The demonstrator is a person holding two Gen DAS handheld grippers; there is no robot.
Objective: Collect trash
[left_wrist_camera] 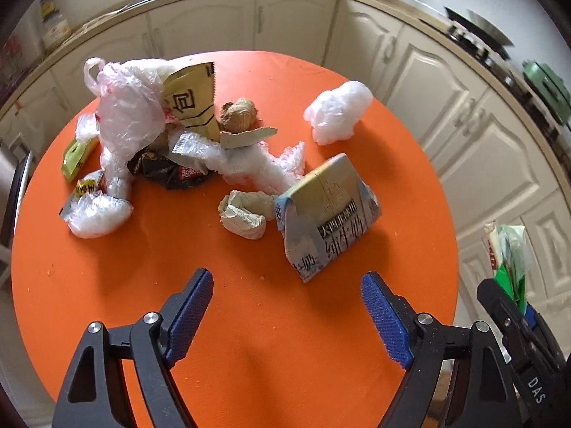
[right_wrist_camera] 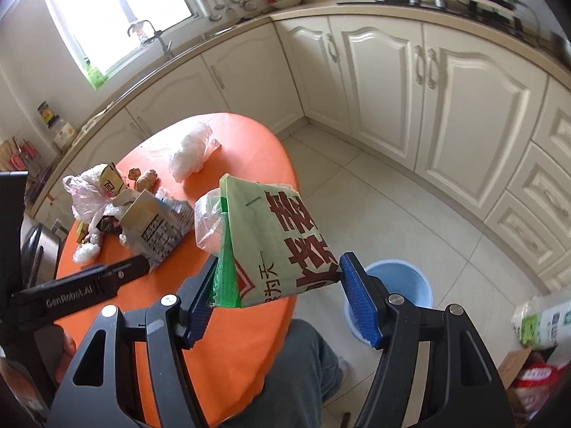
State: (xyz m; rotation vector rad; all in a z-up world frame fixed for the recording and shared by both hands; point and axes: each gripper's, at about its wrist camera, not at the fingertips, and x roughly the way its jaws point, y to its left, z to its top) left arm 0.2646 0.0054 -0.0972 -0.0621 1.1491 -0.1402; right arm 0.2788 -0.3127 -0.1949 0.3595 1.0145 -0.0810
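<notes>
— Starting at the fingers: what is the left gripper [left_wrist_camera: 287, 285] doing?

— Its blue pads [left_wrist_camera: 192, 315] stand wide apart with nothing between them, only bare orange table [left_wrist_camera: 249, 339] beneath. Just beyond the tips lies a crushed milk carton [left_wrist_camera: 326, 214], with a crumpled paper wad [left_wrist_camera: 244, 214] touching its left side.

— And the right gripper [right_wrist_camera: 276, 285]?

— Clamped on a pale green bag with red print [right_wrist_camera: 274, 242] — the pads press its lower edges from both sides. A clear plastic bag [right_wrist_camera: 208, 223] bulges out of the top, at its left. The load hangs past the table's edge, and a blue bucket [right_wrist_camera: 399, 285] stands on the floor tiles to the right of it.

— Where is the rest of the trash?

— Farther across the table: a heap of thin plastic bags [left_wrist_camera: 125, 114] with a tan paper packet [left_wrist_camera: 194, 101] leaning on it, a dark wrapper [left_wrist_camera: 167, 171] at its foot, and a white plastic ball [left_wrist_camera: 337, 110] well apart to the right.

— Anything of the person?

— A grey trouser leg [right_wrist_camera: 303, 360] below the table edge.
</notes>
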